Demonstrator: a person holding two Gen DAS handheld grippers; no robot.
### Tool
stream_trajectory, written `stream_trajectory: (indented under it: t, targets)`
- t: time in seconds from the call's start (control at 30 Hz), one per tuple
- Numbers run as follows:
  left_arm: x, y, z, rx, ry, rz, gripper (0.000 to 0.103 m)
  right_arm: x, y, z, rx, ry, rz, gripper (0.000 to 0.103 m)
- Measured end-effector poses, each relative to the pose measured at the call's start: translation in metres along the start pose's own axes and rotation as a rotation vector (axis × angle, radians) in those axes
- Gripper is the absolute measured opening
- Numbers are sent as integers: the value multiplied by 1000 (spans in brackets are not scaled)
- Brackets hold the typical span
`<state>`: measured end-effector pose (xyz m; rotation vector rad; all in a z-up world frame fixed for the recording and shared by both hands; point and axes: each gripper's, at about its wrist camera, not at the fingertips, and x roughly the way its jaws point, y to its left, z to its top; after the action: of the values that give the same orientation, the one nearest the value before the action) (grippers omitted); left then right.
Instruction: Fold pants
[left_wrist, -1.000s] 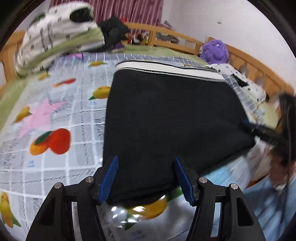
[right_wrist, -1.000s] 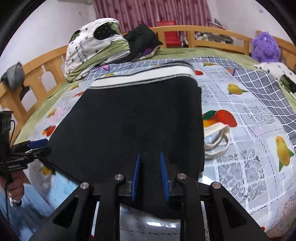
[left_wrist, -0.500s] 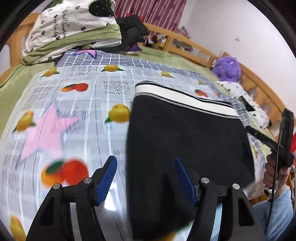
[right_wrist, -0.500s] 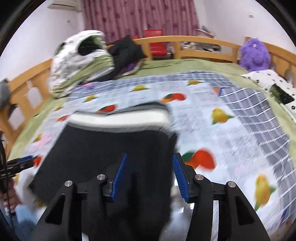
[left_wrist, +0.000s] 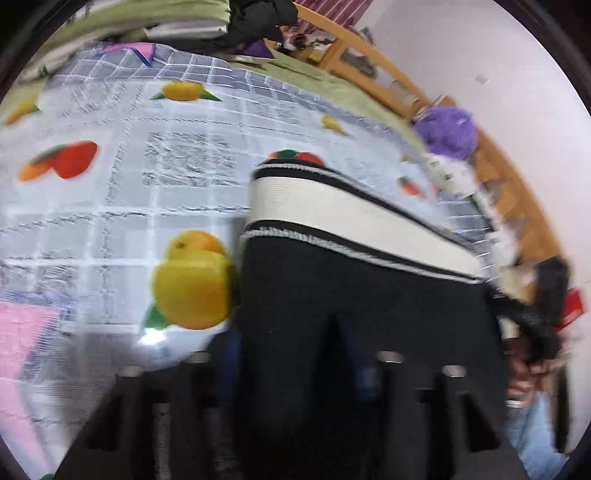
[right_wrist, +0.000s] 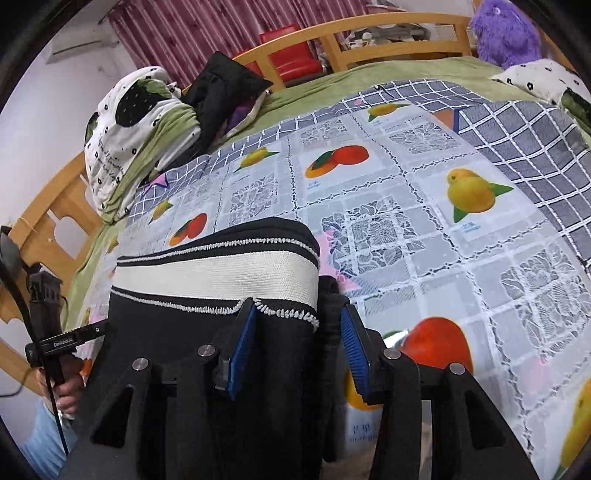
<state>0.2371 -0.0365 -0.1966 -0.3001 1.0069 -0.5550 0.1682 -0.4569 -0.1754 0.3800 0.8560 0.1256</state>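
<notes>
Black knit pants (right_wrist: 207, 332) with a ribbed cream waistband lie between both closing hand-held grippers, left (left_wrist: 295, 373) and right (right_wrist: 295, 347), pads not pressing; glossy fruit-print bedcover (right_wrist: 424, 206) at right.

Black right tongs (right_wrist: 297, 345) with ribbed blue pads (right_wrist: 242, 345), silver screws; light blue sleeve (right_wrist: 44, 439) behind.

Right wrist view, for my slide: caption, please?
Right gripper closing around the black pants just below their cream waistband, on a fruit-print bedspread.
</notes>
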Motion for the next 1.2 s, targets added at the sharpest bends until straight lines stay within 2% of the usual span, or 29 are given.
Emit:
stream_trajectory:
  t: [0.03,0.07,0.17,0.3,0.37,0.4,0.43,0.47,0.5,0.53,0.57,0.63,0.7,0.77,0.8,0.83,0.87,0.9,0.93,0.97,1.03,1.2]
  targets:
    - [-5,0,0,5,-33,-7,17,1,3,2,-6,-5,-3,44]
    - [-10,-1,0,14,-64,2,14,2,6,4,-14,-10,-9,44]
    - [-32,5,6,16,-107,38,12,13,21,16,-25,-24,-6,41]
    - [-60,37,12,-43,-144,93,13,41,60,35,-90,-23,13,37]
    - [-63,51,10,-72,-122,128,15,61,82,32,-133,-17,19,39]
    - [-63,60,8,-82,-95,135,20,66,88,30,-145,-19,9,40]
    - [-65,64,7,-82,-82,151,29,69,96,28,-162,-16,-15,41]
    - [-69,65,5,-76,-83,179,29,67,105,29,-201,-17,-56,41]
    - [-76,63,2,-65,-105,211,30,61,114,33,-243,-20,-97,41]
    - [-85,60,1,-50,-130,246,37,51,122,37,-270,-39,-116,33]
    - [-90,55,1,-38,-149,271,39,42,126,39,-281,-67,-112,30]
    - [-97,39,9,5,-201,281,41,24,138,44,-305,-143,-90,30]
    - [-88,19,29,59,-194,252,41,25,153,49,-334,-161,-51,30]
    - [-74,0,46,104,-190,227,45,43,167,51,-372,-137,-27,30]
    - [-62,-10,54,133,-185,226,51,54,172,50,-397,-115,-27,28]
    - [-47,-18,60,169,-184,251,53,67,176,50,-426,-92,-35,28]
    - [-34,-20,62,192,-182,310,54,83,179,48,-455,-61,-61,27]
    - [-15,-17,62,213,-164,428,53,105,177,45,-478,-8,-113,27]
    - [3,-12,59,219,-139,504,54,116,173,41,-485,16,-130,27]
    - [13,-4,53,216,-141,510,54,116,168,42,-473,-1,-94,27]
    - [7,-3,49,208,-184,486,54,113,159,44,-431,-2,-61,25]
    - [5,0,53,194,-162,474,54,114,163,42,-449,-3,-78,25]
